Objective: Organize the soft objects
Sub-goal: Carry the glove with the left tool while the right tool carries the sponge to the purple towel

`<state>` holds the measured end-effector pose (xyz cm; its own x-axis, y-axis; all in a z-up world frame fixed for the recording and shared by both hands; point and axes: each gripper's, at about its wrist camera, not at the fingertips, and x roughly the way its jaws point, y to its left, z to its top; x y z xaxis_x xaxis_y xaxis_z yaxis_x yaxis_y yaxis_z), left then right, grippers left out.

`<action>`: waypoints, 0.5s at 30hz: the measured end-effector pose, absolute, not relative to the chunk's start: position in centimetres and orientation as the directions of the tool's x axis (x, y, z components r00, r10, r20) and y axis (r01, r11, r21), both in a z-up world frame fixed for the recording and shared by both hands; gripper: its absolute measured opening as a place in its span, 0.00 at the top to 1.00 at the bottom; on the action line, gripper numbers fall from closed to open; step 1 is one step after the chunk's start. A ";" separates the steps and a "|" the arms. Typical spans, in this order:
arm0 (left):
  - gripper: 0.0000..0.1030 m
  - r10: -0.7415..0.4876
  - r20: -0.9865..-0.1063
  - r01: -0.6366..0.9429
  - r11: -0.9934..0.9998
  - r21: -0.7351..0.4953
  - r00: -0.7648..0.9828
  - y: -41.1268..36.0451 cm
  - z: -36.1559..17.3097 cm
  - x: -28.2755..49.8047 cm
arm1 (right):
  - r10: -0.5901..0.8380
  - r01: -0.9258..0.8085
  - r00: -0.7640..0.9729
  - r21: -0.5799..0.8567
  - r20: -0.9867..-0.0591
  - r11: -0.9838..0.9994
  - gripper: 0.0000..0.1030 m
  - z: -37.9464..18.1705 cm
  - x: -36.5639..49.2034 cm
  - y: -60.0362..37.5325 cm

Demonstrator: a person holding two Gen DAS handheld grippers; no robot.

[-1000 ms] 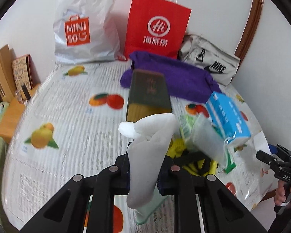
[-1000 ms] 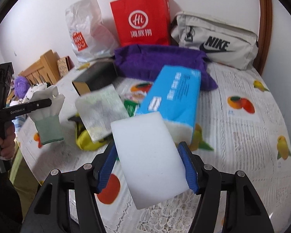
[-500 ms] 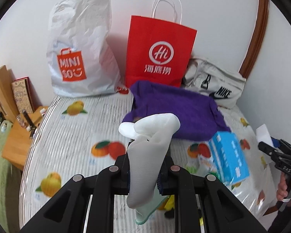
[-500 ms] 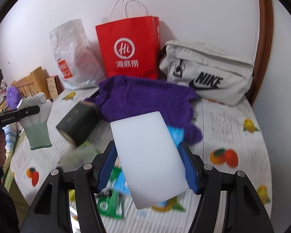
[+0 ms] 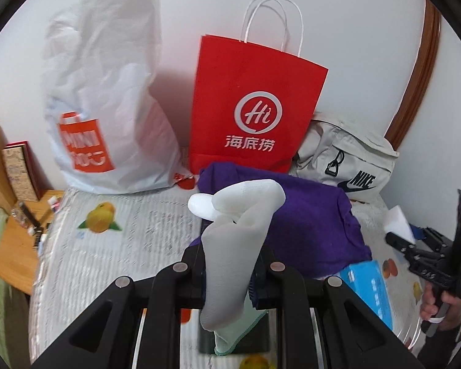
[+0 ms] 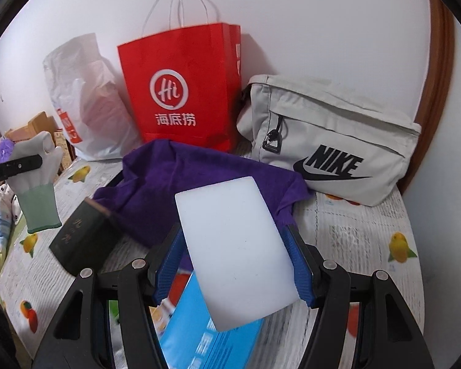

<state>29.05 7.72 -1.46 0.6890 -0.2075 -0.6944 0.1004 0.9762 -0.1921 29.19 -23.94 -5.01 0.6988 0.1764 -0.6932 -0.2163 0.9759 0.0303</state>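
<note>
Foam-soft and light, the white sponge sits squeezed edgewise in my right gripper, while my left gripper pinches the floppy glove mid-palm (cuff dangling).

glove white, green cuff | sponge white | cloth purple | paper bag red

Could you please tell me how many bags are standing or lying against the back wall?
3: a white plastic bag at left, a red paper bag in the middle, a beige Nike bag at right. Others may be hidden.
</note>
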 end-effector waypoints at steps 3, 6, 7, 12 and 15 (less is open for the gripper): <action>0.83 -0.222 -0.702 0.118 0.974 -0.193 0.677 7.0 -1.8 31.3 | 0.179 -0.215 0.679 0.041 -0.712 0.976 0.38 -6.1 31.5 -23.9; 0.83 -0.248 -0.706 0.134 0.968 -0.213 0.663 6.2 -2.2 33.7 | 0.188 -0.226 0.655 0.048 -0.732 0.973 0.38 -7.4 33.5 -23.5; 0.83 -0.257 -0.708 0.139 0.965 -0.221 0.658 6.0 -2.3 34.4 | 0.187 -0.227 0.649 0.047 -0.738 0.973 0.38 -7.6 33.9 -23.3; 0.83 -0.296 -0.722 0.171 0.955 -0.243 0.625 3.9 -3.8 38.3 | 0.191 -0.241 0.598 0.052 -0.778 0.969 0.38 -9.6 36.1 -22.8; 0.83 -0.291 -0.747 0.186 0.957 -0.224 0.598 2.4 -5.3 40.9 | 0.187 -0.246 0.580 0.049 -0.793 0.968 0.38 -10.5 36.7 -22.7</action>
<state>40.93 2.35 -5.34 0.5978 -0.2906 -0.7471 0.1856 0.9568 -0.2236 36.70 -22.68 -10.46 0.5799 0.1871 -0.7929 -0.2459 0.9681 0.0486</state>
